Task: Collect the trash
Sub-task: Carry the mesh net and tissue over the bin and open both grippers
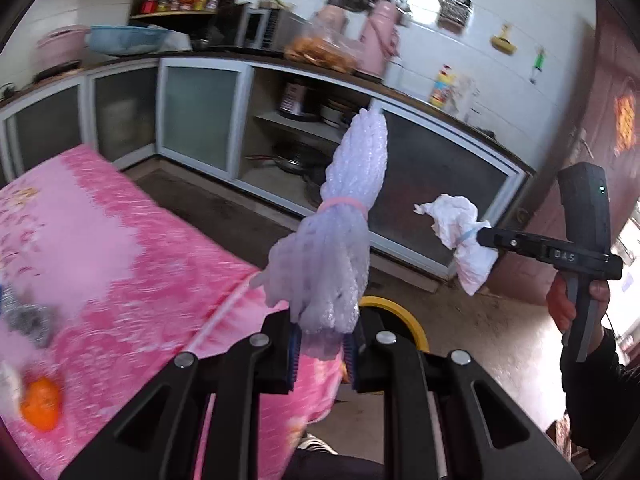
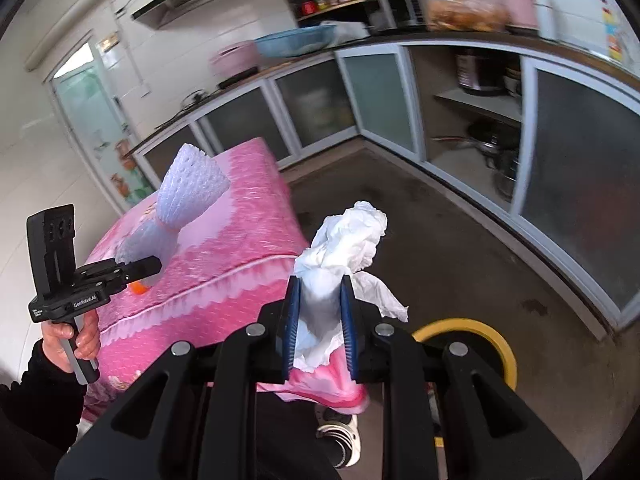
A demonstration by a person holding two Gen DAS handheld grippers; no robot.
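My left gripper [image 1: 320,354] is shut on a white foam net sleeve [image 1: 340,232], bound in the middle by a pink band and sticking up from the blue pads. The right wrist view shows that sleeve [image 2: 182,196] at the left, over the table. A crumpled white tissue [image 2: 340,256] is clamped in my right gripper [image 2: 320,332]. In the left wrist view the tissue [image 1: 460,228] hangs at the right, off the table. A yellow-rimmed bin [image 2: 492,340] stands on the floor below both grippers, its rim [image 1: 400,312] peeking out behind the left fingers.
A table with a pink flowered cloth [image 1: 132,264] fills the left, with an orange [image 1: 42,402] and a grey scrubber [image 1: 28,318] near its edge. Kitchen cabinets with glass doors [image 1: 200,116] line the far wall. Bare concrete floor [image 2: 440,240] lies between. A shoe [image 2: 340,432] shows below.
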